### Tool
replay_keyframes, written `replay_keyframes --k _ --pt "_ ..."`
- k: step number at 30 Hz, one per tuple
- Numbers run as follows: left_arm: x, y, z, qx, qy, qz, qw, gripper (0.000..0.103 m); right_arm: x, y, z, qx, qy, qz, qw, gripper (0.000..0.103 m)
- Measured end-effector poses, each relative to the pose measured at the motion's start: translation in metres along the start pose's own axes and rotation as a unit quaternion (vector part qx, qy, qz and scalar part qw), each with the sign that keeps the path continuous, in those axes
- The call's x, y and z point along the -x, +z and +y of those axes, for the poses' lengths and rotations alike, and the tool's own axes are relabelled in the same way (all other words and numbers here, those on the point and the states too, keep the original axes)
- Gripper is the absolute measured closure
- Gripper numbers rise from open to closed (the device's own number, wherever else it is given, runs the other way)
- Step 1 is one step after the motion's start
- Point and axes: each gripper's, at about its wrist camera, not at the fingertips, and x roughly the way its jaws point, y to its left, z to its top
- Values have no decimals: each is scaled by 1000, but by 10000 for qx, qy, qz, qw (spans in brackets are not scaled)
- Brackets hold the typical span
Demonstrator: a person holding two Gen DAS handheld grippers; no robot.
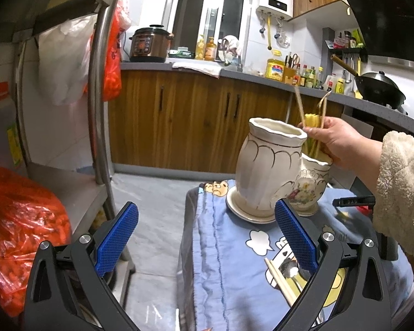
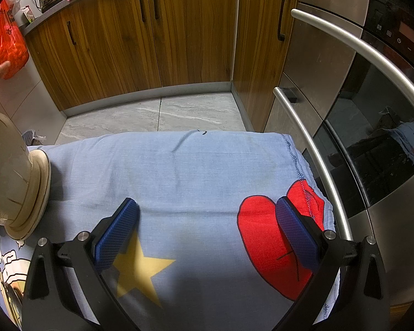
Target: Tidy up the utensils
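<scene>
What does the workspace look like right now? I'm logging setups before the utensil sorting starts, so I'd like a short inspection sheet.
Surface: small table under a blue cartoon cloth.
Job's things: tall white vase on a saucer; flowered vase right behind it; a bare hand holds utensils over the flowered one; chopsticks lie on the cloth.
Clutter: black object beside the sleeve, unclear what.
Grippers: left gripper open, empty; right gripper open, empty, above the cloth.
Cables: nothing seen on the table.
Surroundings: wooden cabinets, oven, metal rack, orange bags.
</scene>
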Motion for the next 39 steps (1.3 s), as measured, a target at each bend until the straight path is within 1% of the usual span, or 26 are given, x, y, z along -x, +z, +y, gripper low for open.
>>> replay_keyframes --k 10,17,24,30,39 --pt "-1 0 1 1 -48 13 10000 5 0 0 0 1 -1 0 10000 4" --pt "-3 0 3 113 -74 91 9999 5 0 0 0 1 0 2 10000 4" --pt "0 -2 -4 -50 -72 70 9999 5 0 0 0 1 0 3 10000 4" --pt "-4 -2 -5 -56 -45 148 9999 5 0 0 0 1 0 4 10000 4" --pt "-5 -3 -9 -163 -30 157 9997 5 0 0 0 0 1 5 10000 4"
